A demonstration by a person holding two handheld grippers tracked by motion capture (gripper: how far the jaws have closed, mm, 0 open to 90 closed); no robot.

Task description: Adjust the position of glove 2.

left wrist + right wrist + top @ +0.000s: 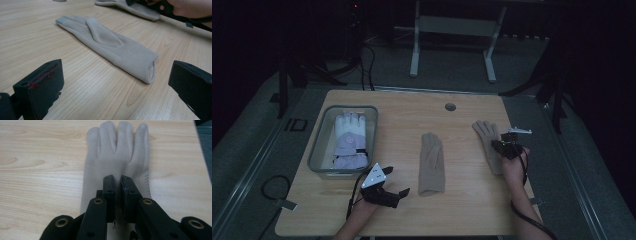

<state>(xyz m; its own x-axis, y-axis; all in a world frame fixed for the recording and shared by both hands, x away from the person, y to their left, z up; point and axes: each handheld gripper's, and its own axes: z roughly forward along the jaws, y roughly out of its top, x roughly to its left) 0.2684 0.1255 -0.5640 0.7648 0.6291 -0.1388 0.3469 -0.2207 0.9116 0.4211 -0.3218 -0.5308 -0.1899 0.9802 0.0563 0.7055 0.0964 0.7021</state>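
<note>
While flat on the table, the right glove (117, 162) lies under the right hand-held gripper (119, 192).

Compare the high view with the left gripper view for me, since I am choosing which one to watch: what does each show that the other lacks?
High view alone: a clear bin at the table's left with a white glove inside.

Left gripper view alone: the middle beige glove's open cuff up close, between the left hand-held gripper's wide-apart jaws.

Both: the wooden table, the middle beige glove, and the far beige glove under the right hand-held gripper.
</note>
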